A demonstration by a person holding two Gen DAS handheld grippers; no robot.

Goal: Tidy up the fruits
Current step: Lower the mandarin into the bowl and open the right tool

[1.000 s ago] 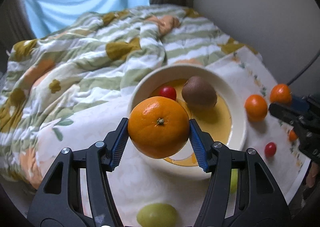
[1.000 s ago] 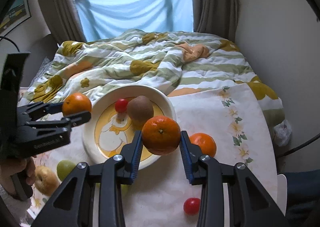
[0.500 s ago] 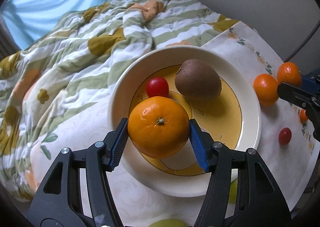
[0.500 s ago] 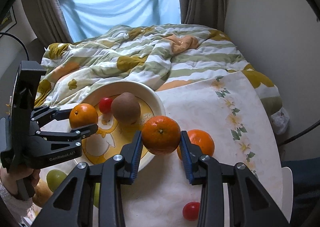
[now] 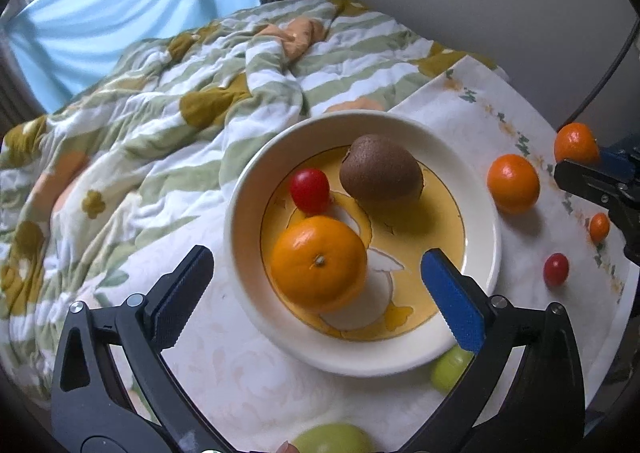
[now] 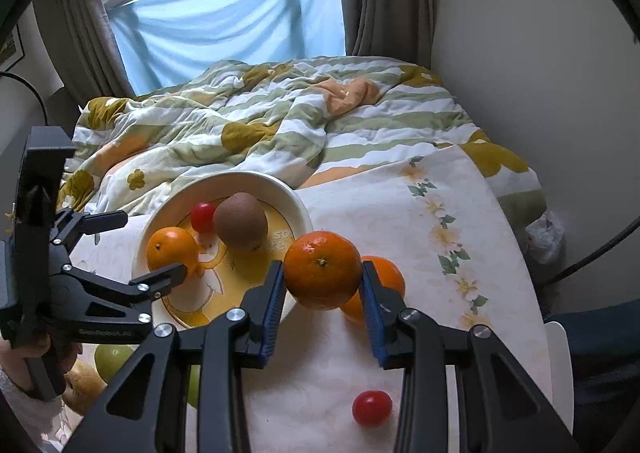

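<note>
1. Green fruit nearest the cameras: two count in the left wrist view, one at the bottom edge [image 5: 332, 439], one [image 5: 450, 367] tucked under the near rim of the plate [image 5: 240, 237].
2. Left gripper [image 5: 318, 295]: fingers spread wide, touching nothing. Half a second ago they clamped the orange [image 5: 319, 264]; it now sits free on the plate between the open fingers.
3. Right gripper [image 6: 322, 295]: blue pads closed on a second orange [image 6: 322, 270], held above the cloth just beside the plate's right rim. Grip unchanged from the earlier frame.
4. Oranges, full count four: one on the plate, one held, one on the cloth [image 6: 380, 285] just behind the right gripper, plus a much smaller one [image 5: 599, 227] by the cloth's right edge.
5. Cherry tomatoes, two: one on the plate [image 5: 310, 191], one loose on the cloth [image 6: 372, 408].
6. Kiwi [image 5: 381, 168], one, on the plate's far side next to the tomato.
7. Beyond: a striped floral quilt [image 6: 280, 121], then a blue sheet [image 6: 228, 25] across the window.
</note>
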